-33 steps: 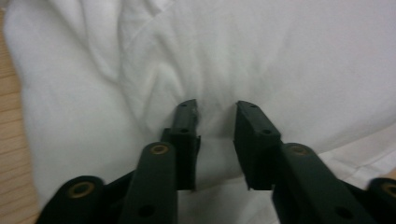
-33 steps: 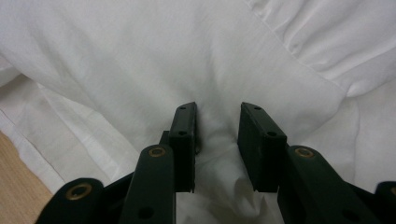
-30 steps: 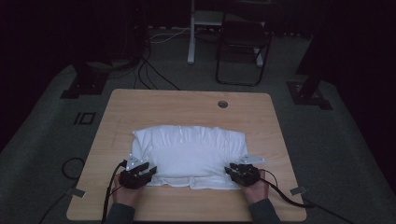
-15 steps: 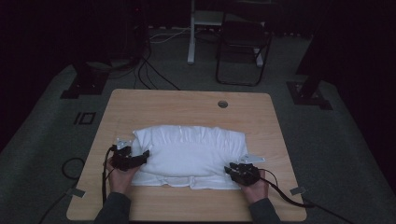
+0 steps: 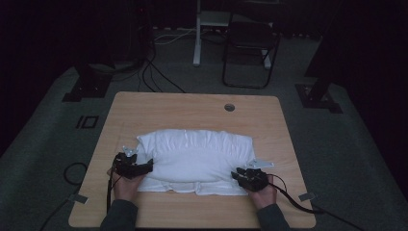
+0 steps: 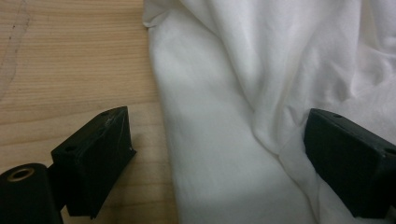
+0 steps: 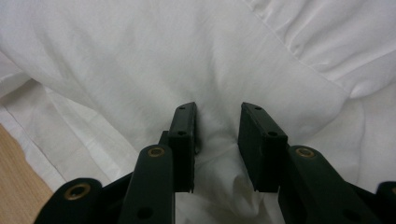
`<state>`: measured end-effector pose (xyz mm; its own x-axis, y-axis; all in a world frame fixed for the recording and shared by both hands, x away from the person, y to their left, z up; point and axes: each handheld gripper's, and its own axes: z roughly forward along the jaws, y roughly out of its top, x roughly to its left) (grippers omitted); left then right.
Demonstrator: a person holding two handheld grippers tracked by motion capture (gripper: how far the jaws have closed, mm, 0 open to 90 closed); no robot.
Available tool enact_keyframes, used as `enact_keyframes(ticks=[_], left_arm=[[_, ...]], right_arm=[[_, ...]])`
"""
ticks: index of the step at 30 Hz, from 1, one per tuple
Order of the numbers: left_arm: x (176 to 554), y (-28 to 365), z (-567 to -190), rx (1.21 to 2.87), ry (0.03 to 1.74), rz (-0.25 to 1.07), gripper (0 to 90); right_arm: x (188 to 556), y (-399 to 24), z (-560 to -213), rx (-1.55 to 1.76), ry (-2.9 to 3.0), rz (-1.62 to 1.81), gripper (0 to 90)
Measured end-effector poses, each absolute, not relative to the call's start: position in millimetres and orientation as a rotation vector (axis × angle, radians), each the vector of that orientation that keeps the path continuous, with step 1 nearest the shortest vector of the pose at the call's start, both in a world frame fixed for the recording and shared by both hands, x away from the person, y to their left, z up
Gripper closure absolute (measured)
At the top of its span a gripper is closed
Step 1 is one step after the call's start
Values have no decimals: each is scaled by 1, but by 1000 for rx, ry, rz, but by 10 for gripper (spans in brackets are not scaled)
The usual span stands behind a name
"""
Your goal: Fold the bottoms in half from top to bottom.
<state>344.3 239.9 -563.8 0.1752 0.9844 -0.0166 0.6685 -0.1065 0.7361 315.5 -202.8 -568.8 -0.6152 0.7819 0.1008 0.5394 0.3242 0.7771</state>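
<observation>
Nearby: chair, floor cables beyond table.

Left hand-held gripper jaws spread wide (just opened), white pillowcase edge between them; wooden table alongside

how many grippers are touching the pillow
2. The left gripper sits at the pillow's near left corner, jaws wide open over its edge, just opened. The right gripper is at the near right corner, pinching a fold of white fabric.
</observation>
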Motion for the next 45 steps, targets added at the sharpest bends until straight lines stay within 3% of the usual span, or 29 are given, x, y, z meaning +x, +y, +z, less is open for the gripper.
enact_keyframes(ticks=[9,17,22,29,32,37,40,42,45], left_arm=[[338,235,-562,1849,1513,612,139],[337,240,-559,1771,1461,380,139],[335,230,-560,1816,1449,440,138],[336,227,-559,1844,1426,423,157],[335,225,-558,1851,1419,412,243],[334,219,-557,1889,1396,417,570],[333,216,-555,1902,1382,433,718],[332,213,-552,1914,1376,483,784],[330,216,-547,1889,1370,510,809]], right_arm=[[316,-204,-570,1187,2300,1197,663],[317,-205,-570,1183,2303,1202,663],[317,-205,-570,1179,2305,1201,662],[317,-205,-570,1172,2307,1198,662],[317,-205,-570,1169,2308,1197,661],[317,-204,-570,1167,2310,1194,661],[317,-204,-570,1166,2310,1192,660],[317,-205,-569,1167,2312,1192,660],[317,-205,-570,1169,2313,1195,660]])
